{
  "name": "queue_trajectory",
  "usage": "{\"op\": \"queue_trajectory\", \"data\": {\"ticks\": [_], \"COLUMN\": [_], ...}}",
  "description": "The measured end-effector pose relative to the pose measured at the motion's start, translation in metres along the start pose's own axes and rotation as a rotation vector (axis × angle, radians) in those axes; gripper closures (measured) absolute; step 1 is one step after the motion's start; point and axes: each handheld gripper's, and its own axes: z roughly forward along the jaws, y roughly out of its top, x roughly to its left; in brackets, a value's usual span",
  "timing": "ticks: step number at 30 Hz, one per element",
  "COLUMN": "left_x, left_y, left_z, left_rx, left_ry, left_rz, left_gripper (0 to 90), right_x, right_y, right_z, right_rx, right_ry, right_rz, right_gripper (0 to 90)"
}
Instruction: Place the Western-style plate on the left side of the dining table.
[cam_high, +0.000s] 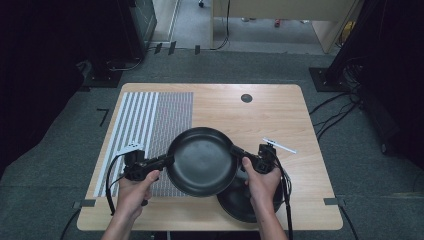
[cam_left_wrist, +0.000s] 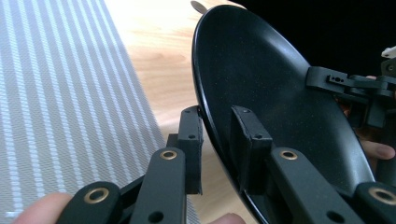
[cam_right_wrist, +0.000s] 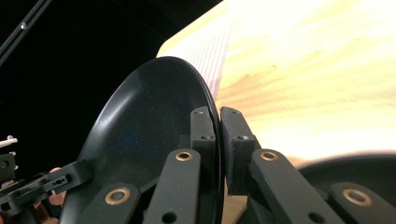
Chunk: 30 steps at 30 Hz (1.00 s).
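Note:
Both grippers hold a round black plate (cam_high: 202, 161) above the wooden table (cam_high: 280, 110). My left gripper (cam_high: 169, 160) is shut on its left rim and my right gripper (cam_high: 237, 153) on its right rim. In the left gripper view the jaws (cam_left_wrist: 217, 144) clamp the plate (cam_left_wrist: 261, 93) edge, one pad on each face, with the other gripper (cam_left_wrist: 345, 84) at the far rim. The right gripper view shows its jaws (cam_right_wrist: 218, 140) pinching the plate (cam_right_wrist: 149, 140) rim. A second black plate (cam_high: 245, 205) lies on the table below, partly hidden by the held one and the right hand.
A grey striped mat (cam_high: 150, 120) covers the table's left part, under the plate's left side. A thin white strip (cam_high: 280, 145) lies just right of the right gripper. A dark round grommet (cam_high: 246, 98) sits near the far edge. The second plate (cam_right_wrist: 345, 168) reaches close to the front edge.

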Motion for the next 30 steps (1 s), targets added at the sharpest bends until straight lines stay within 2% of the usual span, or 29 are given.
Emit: {"op": "queue_trajectory", "data": {"ticks": [2,3,4,5,6,7,8,9,10,13,16,17,18,20,21,26,28,30], "left_x": [0.011,0.011,0.014,0.021,0.021,0.025,0.028,0.034,0.034,0.045,0.051,0.058,0.058,0.066,0.074,0.087,0.094,0.098], "left_y": [0.006,0.006,0.008,0.011,0.011,0.013,0.014,0.017,0.017,0.024,0.027,0.029,0.029,0.03,0.031,0.033,0.032,0.032], "left_z": [-0.006,-0.006,-0.008,-0.013,-0.013,-0.015,-0.017,-0.021,-0.021,-0.027,-0.029,-0.031,-0.031,-0.032,-0.032,-0.034,-0.034,-0.033], "left_rx": [-0.014,-0.014,-0.019,-0.035,-0.035,-0.041,-0.044,-0.057,-0.057,-0.076,-0.082,-0.082,-0.082,-0.084,-0.092,-0.109,-0.137,-0.141], "left_ry": [0.014,0.014,0.015,0.017,0.017,0.021,0.026,0.04,0.04,0.06,0.067,0.074,0.074,0.078,0.089,0.108,0.133,0.159], "left_rz": [-0.016,-0.016,-0.025,-0.04,-0.04,-0.045,-0.049,-0.056,-0.056,-0.067,-0.074,-0.085,-0.085,-0.1,-0.118,-0.146,-0.159,-0.162], "left_gripper": [75.3,75.3,75.5,75.7,75.8,75.9,75.9,75.8,75.8,75.8,75.8,75.9,75.9,75.9,76.1,76.5,76.9,77.1], "right_x": [0.008,0.008,0.014,0.016,0.016,0.022,0.022,0.028,0.028,0.039,0.043,0.045,0.046,0.047,0.049,0.052,0.052,0.052], "right_y": [0.005,0.005,0.009,0.01,0.01,0.013,0.013,0.016,0.016,0.021,0.023,0.025,0.026,0.026,0.026,0.027,0.028,0.028], "right_z": [0.013,0.013,0.022,0.027,0.027,0.036,0.036,0.045,0.045,0.062,0.071,0.08,0.085,0.09,0.1,0.118,0.131,0.14], "right_rx": [0.011,0.011,0.021,0.024,0.024,0.034,0.034,0.041,0.041,0.05,0.056,0.067,0.073,0.078,0.085,0.104,0.119,0.135], "right_ry": [0.007,0.007,0.015,0.018,0.018,0.028,0.028,0.028,0.028,0.035,0.038,0.04,0.041,0.041,0.04,0.043,0.054,0.056], "right_rz": [-0.012,-0.012,-0.019,-0.022,-0.022,-0.022,-0.022,-0.034,-0.034,-0.044,-0.046,-0.046,-0.044,-0.045,-0.046,-0.046,-0.037,-0.044], "right_gripper": [85.5,85.5,85.6,85.6,85.6,85.7,85.7,85.7,85.7,85.6,85.6,85.6,85.6,85.6,85.6,85.6,85.6,85.4]}}
